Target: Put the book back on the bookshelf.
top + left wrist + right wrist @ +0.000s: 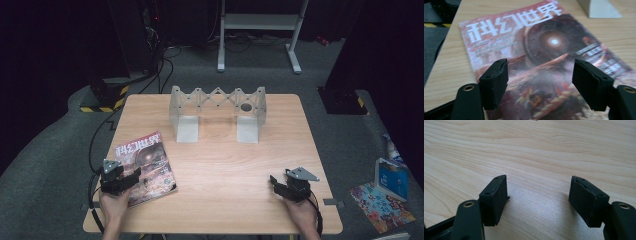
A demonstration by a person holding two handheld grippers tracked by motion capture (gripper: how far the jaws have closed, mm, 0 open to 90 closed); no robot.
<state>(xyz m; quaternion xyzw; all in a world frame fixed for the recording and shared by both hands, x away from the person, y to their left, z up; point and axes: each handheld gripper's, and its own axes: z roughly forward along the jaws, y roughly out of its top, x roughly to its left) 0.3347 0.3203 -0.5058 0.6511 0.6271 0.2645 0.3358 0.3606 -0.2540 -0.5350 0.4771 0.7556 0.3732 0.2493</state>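
A glossy red-brown magazine with white characters across its cover (146, 167) lies flat at the near-left part of the pale wooden bench (225, 165), well short of the grey plastic folding bookstand with its criss-cross lattice (217, 112) that stands at the far middle. The magazine's long axis runs from the near edge of the bench away toward that bookstand, tilted a little so the title end leans to the left.

The left gripper (118, 179) sits over the magazine's near-left corner — in the left gripper view the cover (541, 57) spreads straight ahead and under the two black fingers (495, 80), title farthest off. Those fingers stand wide, with nothing pressed between them; the cover lies below them, not gripped.

The right gripper (287, 187) rests over bare wood, well apart from the magazine and on the other side of the bookstand's centre line. Its fingers (585, 200) are also spread wide and hold nothing.

Judging by this, the left hand is far the nearer one, and the coming move turns on it reaching the magazine's near edge or left long side — the spine seems to run along that left side, away from the person.
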